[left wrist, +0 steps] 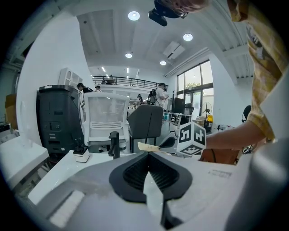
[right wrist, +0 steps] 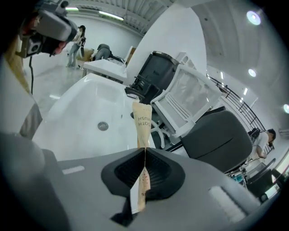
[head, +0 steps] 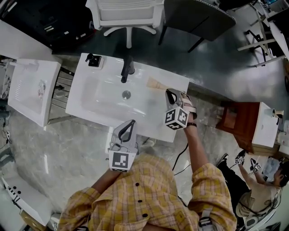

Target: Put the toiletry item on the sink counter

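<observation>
Right gripper: the right gripper [right wrist: 144,150], right of centre in the head view, has its jaws pressed together on a tan paper toothbrush packet [right wrist: 142,122].
Packet: the flat, narrow sleeve sticks out past the jaw tips towards the upper left. It lies over the rear right part of the white ceramic sink counter [head: 177,81], to the right of the black faucet [head: 127,68]. Whether its far end touches the counter cannot be told.
Left gripper: the left gripper [left wrist: 148,155] sits at lower centre of the head view by the counter's front edge. Its jaws are closed together with nothing between them.
Basin: a round metal drain [head: 126,94] sits mid-basin, and a small black pump dispenser [head: 94,59] stands at the counter's upper left corner.
Operator: a person in a yellow plaid shirt [head: 149,198] fills the bottom of the head view.
Background: a white mesh-backed office chair [head: 128,13] stands at top centre.
</observation>
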The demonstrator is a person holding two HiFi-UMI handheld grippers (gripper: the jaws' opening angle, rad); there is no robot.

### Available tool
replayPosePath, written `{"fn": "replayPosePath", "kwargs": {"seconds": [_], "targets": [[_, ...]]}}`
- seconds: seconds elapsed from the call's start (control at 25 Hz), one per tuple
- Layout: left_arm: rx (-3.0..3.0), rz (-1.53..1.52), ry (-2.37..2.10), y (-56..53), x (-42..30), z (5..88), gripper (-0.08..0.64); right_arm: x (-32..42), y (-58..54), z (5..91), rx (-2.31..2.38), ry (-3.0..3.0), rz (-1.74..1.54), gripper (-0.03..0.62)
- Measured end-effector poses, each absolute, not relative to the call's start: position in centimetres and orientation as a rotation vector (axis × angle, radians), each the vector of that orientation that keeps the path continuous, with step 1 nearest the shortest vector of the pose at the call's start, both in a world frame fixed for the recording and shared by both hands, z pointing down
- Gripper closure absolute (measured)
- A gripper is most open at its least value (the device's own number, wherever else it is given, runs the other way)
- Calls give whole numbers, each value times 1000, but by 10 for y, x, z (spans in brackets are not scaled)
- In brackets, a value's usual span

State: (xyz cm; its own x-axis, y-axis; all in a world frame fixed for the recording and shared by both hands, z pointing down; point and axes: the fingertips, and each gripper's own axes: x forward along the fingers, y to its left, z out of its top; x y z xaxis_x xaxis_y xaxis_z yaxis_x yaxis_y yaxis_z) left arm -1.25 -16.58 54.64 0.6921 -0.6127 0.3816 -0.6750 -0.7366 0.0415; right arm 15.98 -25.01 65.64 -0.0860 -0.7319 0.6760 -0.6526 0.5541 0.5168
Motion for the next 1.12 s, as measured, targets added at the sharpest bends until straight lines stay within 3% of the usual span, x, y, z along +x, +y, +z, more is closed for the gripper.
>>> {"fn": "replayPosePath", "kwargs": {"seconds": [1.12], "targets": [[2668,547,-1076,-167,-19,561,560,181,-302,751,873,-1655,-64,581]]}}
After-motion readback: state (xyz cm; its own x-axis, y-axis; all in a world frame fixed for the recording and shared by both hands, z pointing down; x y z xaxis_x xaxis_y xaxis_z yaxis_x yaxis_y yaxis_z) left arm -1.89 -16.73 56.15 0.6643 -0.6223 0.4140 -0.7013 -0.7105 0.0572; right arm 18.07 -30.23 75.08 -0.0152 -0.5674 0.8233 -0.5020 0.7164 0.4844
